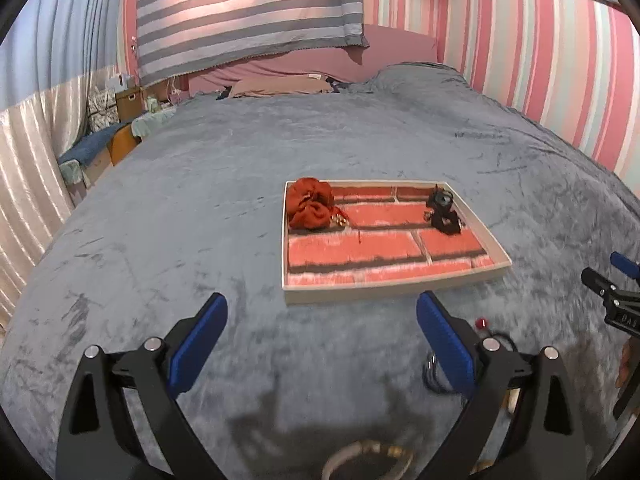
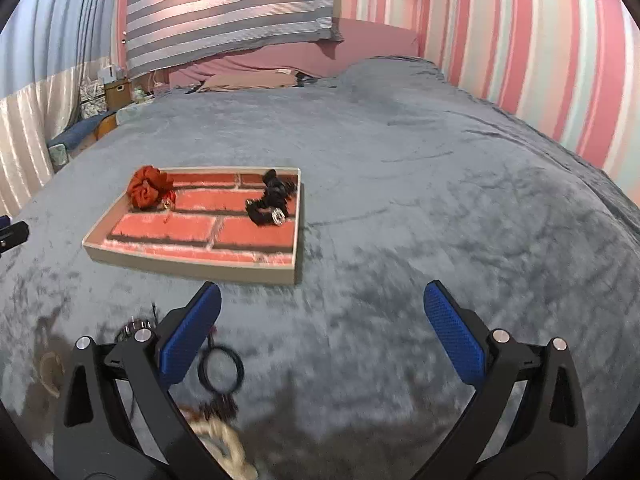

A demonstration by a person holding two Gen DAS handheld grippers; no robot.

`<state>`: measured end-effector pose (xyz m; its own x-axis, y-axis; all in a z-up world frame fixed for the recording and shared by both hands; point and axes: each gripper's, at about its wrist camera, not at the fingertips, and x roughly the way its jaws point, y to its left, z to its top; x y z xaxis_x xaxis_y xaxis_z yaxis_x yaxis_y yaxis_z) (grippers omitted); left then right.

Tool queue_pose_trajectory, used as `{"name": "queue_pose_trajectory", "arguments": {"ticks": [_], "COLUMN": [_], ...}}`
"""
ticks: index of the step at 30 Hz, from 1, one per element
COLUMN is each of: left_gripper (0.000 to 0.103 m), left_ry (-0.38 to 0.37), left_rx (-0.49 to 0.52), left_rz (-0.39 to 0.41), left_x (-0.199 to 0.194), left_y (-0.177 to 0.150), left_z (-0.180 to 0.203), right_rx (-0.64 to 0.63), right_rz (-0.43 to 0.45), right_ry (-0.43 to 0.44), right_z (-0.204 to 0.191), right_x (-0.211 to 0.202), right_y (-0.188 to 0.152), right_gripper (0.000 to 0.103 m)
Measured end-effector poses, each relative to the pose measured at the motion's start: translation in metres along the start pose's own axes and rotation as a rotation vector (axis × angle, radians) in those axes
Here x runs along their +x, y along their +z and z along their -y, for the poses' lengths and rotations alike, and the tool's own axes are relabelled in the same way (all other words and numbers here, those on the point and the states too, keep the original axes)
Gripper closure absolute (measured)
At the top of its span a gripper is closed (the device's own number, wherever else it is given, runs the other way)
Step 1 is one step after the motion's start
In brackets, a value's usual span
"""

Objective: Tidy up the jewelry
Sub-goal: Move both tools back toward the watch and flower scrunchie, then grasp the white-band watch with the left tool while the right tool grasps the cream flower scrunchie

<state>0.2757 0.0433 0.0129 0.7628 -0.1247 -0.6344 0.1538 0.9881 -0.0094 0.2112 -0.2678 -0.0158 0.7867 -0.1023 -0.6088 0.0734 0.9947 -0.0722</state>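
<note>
Both grippers, left (image 1: 322, 322) and right (image 2: 322, 312), hang wide open over the bed (image 2: 440, 200) with nothing in them. Loose stuff sits nearest: a black ring (image 2: 221, 369) by the right gripper's left finger, and a pale bracelet (image 1: 368, 460). Farther out, the tray (image 2: 192, 266) has a red scrunchie (image 2: 149, 187) in its far left corner, black pieces (image 2: 269, 202) far right.

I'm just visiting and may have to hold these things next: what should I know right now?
Left claw: open, holding nothing. Right claw: open, holding nothing.
Tray on the bed: red scrunchie in its far left corner, black pieces on its right side. Those look sorted.
Left over on the blanket near you: black ring band, pale braided bracelet, and small bits I can't identify.
</note>
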Motion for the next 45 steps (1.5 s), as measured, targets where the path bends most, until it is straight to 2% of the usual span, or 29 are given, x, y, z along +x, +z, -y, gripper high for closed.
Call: {"name": "queue_pose_trajectory", "arguments": {"ticks": [8, 13, 18, 27, 34, 45], "left_gripper": [0.010, 0.010, 0.010, 0.010, 0.010, 0.010], "left_ry": [0.010, 0.029, 0.019, -0.007, -0.013, -0.033], "left_rx": [0.010, 0.029, -0.006, -0.048, -0.040, -0.022], "left_rz": [-0.011, -0.021, -0.052, -0.096, -0.093, -0.097], "left_x": [-0.027, -0.030, -0.026, -0.012, -0.010, -0.007], "left_y": [-0.042, -0.063, -0.083, -0.108, -0.115, -0.116], "left_z": [0.006, 0.009, 0.002, -0.006, -0.005, -0.002], "right_rx": [-0.004, 0.006, 0.014, 0.007, 0.010, 0.010], "right_rz": [-0.018, -0.069, -0.106, -0.121, -0.149, -0.148], "right_ry": [-0.010, -0.008, -0.004, -0.011, 0.008, 0.037], "right_z": [-0.011, -0.020, -0.021, -0.021, -0.023, -0.031], "right_x": [-0.021, -0.016, -0.008, -0.002, 0.005, 0.008], "right_y": [-0.045, -0.071, -0.087, -0.100, -0.107, -0.099], "right_gripper": [0.004, 0.004, 0.005, 0.005, 0.014, 0.018]}}
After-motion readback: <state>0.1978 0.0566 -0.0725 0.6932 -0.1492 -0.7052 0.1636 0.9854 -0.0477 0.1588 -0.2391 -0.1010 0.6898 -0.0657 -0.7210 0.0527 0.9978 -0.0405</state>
